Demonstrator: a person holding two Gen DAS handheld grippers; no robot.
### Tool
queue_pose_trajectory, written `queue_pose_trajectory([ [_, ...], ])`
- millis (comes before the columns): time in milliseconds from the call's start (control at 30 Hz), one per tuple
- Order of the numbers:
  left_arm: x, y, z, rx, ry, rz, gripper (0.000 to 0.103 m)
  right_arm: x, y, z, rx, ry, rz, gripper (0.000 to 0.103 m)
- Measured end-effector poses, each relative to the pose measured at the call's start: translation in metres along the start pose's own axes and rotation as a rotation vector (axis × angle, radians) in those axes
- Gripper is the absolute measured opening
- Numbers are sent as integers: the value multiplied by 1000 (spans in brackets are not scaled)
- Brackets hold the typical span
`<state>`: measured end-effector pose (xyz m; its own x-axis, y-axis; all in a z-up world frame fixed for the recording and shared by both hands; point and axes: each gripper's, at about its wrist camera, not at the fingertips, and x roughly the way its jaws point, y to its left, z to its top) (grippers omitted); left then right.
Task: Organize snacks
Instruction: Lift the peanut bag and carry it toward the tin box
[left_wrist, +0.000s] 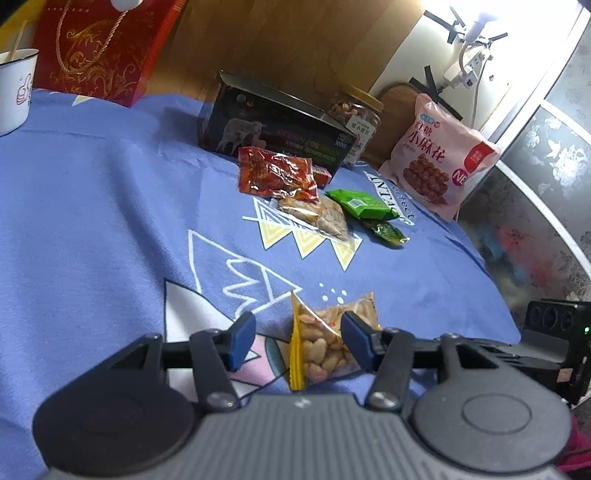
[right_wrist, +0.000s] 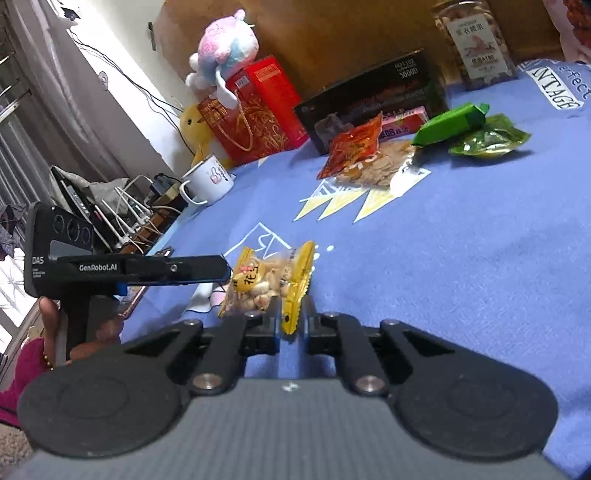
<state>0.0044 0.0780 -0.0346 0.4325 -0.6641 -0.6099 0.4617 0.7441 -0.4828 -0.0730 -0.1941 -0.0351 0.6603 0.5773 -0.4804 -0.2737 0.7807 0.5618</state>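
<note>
A clear peanut packet with yellow ends (left_wrist: 325, 347) (right_wrist: 266, 280) is held just above the blue cloth. My right gripper (right_wrist: 290, 325) is shut on its yellow end seal. My left gripper (left_wrist: 299, 339) is open, its blue pads on either side of the packet; it also shows from the side in the right wrist view (right_wrist: 221, 271), its fingertip at the packet's other end. Further back lie a red snack packet (left_wrist: 277, 175) (right_wrist: 354, 147), a clear nut packet (left_wrist: 317, 218) (right_wrist: 376, 166), a green packet (left_wrist: 360, 203) (right_wrist: 450, 123) and a small olive-green one (left_wrist: 388, 232) (right_wrist: 487, 140).
A black box (left_wrist: 273, 125) (right_wrist: 369, 99), a nut jar (left_wrist: 356, 114) (right_wrist: 474, 44) and a pink snack bag (left_wrist: 436, 158) stand at the back. A red gift bag (left_wrist: 99, 48) (right_wrist: 251, 110) and a white mug (left_wrist: 13, 88) (right_wrist: 208, 179) stand at the left. Cables lie past the left edge.
</note>
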Motion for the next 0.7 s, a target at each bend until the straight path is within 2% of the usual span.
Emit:
queue_pose_trajectory([
  [67,-5,4,0,-11,-5,-17,52,-4,-1,0,2,-7,3,17],
  [167,-5,12,1,-24,5,-54,52,-6,-6,2,30,-14,9,31],
  [200,-4,14,0,-32,12,-64,52,-6,-7,2,41,-17,9,32],
  [333,6,20,0,-66,47,-124,52,-2,-10,2,62,-2,10,32],
  [467,18,18,-5,-74,77,-177,45,4,-8,2,67,10,24,32],
  [500,20,16,-6,-79,82,-193,41,5,-8,2,67,12,26,32],
  [533,24,15,-9,-87,95,-202,29,7,-7,3,68,15,31,32],
  [567,27,14,-11,-88,95,-194,24,9,-6,3,68,21,37,30],
  [700,26,14,-8,-93,93,-191,18,13,-4,5,65,30,30,15],
])
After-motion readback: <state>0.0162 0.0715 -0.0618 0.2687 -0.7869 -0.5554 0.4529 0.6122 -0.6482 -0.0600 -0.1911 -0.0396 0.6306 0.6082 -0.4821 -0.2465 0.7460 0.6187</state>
